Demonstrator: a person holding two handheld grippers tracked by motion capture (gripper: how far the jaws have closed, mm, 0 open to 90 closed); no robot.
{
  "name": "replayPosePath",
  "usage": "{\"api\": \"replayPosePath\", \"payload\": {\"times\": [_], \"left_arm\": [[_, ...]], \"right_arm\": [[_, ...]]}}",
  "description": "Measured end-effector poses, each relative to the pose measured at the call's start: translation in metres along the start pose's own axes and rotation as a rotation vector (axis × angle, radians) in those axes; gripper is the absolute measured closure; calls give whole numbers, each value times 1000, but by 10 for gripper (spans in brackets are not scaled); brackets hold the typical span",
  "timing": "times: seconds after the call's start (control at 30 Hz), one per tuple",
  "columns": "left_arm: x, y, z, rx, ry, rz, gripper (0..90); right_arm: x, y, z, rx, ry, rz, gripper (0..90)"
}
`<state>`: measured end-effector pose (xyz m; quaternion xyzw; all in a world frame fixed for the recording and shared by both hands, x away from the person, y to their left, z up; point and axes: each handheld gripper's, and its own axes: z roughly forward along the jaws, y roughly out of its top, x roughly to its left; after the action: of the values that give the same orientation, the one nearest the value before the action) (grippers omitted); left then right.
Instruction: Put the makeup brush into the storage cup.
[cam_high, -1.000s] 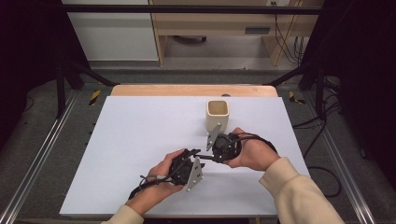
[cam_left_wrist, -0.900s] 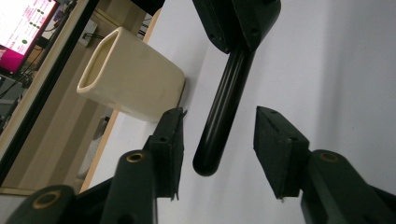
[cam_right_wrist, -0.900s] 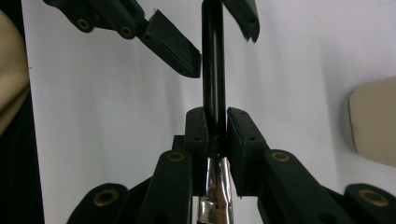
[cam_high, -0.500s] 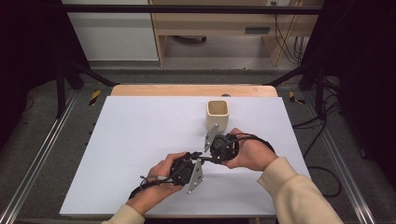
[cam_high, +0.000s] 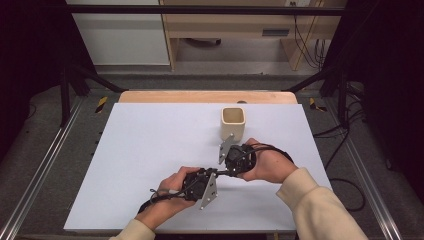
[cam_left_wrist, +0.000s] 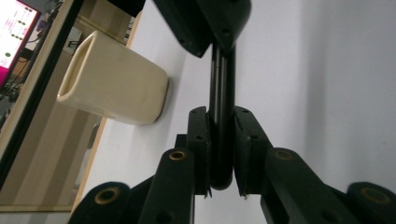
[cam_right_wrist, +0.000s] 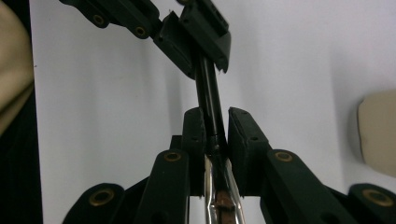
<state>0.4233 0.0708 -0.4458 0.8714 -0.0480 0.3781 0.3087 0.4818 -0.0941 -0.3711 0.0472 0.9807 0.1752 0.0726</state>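
Where cables trail, white table (cam_high: 150, 150) — dim room

In the high view the slim black object (cam_high: 220, 173) between the two grippers is too small to identify; the right gripper view crops the cup (cam_right_wrist: 379, 130) at its edge.

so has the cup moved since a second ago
No. The cream cup sits at the same spot near the white table's far edge.
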Motion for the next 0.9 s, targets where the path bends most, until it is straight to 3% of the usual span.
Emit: {"api": "replayPosePath", "payload": {"times": [0.13,0.2,0.27,0.3,0.37,0.4,0.43,0.47,0.5,0.53,0.57,0.6,0.63,0.67,0.77,0.8,0.83,0.87,0.9], "left_arm": [[-3,-1,0,-10,-4,-8,787],[-3,-3,1,-10,-8,-9,787],[-3,-5,1,-1,-5,-9,787],[2,-8,-3,59,-3,41,787],[2,-9,-4,70,4,43,787],[2,-15,-4,57,16,1,787],[-3,-18,0,-11,29,-97,787],[4,-19,-8,75,26,-16,787],[4,-19,-8,75,26,-16,787],[-1,-22,-5,2,49,-113,787],[0,-25,-6,6,56,-122,787],[1,-28,-8,18,63,-123,787],[3,-30,-11,34,68,-121,787],[5,-33,-13,43,75,-127,787],[12,-45,-18,50,112,-199,787],[12,-45,-18,50,112,-199,787],[16,-50,-21,58,120,-240,788],[16,-50,-21,58,120,-240,788],[18,-55,-25,66,135,-277,788]], "right_arm": [[-1,-2,2,-31,-2,-20,702],[-1,-3,1,-51,-30,-18,598],[-1,-4,0,-60,-30,-13,567],[-1,-5,-3,-85,-51,5,506],[-1,-7,-5,-96,-59,15,484],[-1,-11,-6,-124,-87,38,377],[-1,-13,-6,-133,-117,66,308],[1,-16,-4,-153,-154,95,265],[2,-18,-4,-170,-180,107,238],[2,-18,-4,-170,-180,107,238],[5,-23,-5,-213,-214,142,175],[5,-23,-5,-213,-214,142,175],[8,-27,-7,-244,-258,174,135],[8,-27,-7,-244,-258,174,135],[11,-32,-11,-322,-326,261,69],[12,-33,-11,-363,-338,295,56],[14,-34,-11,-394,-349,317,54],[16,-34,-10,-421,-363,328,53],[19,-35,-9,-434,-382,333,54]]}}
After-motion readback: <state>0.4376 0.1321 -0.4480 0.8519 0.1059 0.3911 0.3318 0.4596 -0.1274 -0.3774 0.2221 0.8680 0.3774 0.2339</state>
